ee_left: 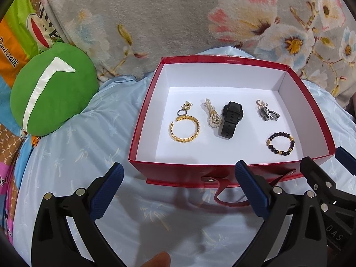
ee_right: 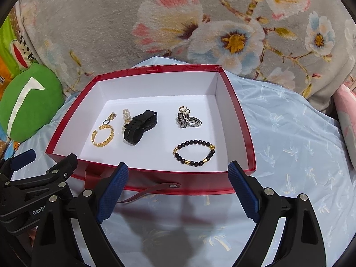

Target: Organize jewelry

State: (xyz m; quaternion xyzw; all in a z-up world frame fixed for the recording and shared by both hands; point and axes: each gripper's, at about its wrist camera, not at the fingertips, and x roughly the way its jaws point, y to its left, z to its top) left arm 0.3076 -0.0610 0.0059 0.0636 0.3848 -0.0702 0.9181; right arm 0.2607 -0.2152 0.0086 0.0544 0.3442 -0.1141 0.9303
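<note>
A big flowery blanket [ee_right: 111,22] lies at the far side of the bed. A light blue sheet [ee_right: 289,144] covers the bed. A red box [ee_left: 309,102] with white insides sits on the sheet. Both grippers, the left gripper [ee_left: 180,191] and the right gripper [ee_right: 178,191], hang wide open by the box's near edge, holding nothing. Inside, the black watch [ee_left: 231,118] lies in the middle. The gold bracelet [ee_left: 184,129] is by the left wall. The bead bracelet [ee_right: 193,153] is near the right front corner.
</note>
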